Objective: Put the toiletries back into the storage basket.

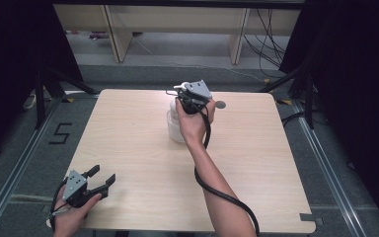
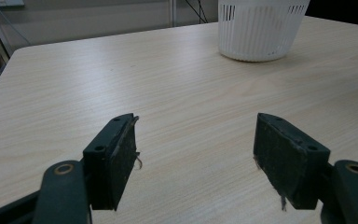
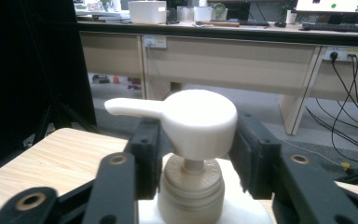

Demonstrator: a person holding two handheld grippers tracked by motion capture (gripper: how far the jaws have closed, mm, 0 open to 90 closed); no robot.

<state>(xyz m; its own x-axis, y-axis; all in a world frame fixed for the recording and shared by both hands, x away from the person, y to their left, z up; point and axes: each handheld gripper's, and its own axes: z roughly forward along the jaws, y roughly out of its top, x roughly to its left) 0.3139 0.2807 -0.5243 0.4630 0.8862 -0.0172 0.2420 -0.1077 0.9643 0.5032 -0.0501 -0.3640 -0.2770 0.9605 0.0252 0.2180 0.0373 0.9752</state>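
Observation:
A white pump bottle stands near the table's far middle; its pump head [image 3: 200, 119] with a long spout pointing left sits over a beige collar [image 3: 191, 189]. My right gripper [image 3: 198, 140] comes down on it from above [image 1: 190, 96], with a jaw on each side of the pump head. The pads lie close against the head with barely a sliver of space, and I read them as not pressing. A white slotted basket [image 2: 258, 32] surrounds the bottle's lower part [image 1: 173, 129]. My left gripper [image 1: 103, 174] rests at the near left corner, open and empty [image 2: 196, 144].
A small grey disc [image 1: 220, 104] lies on the light wooden table [image 1: 256, 163] just right of the right gripper. The right gripper's black cable [image 1: 217, 190] trails along the forearm toward the near edge. Desks and cables stand beyond the far edge.

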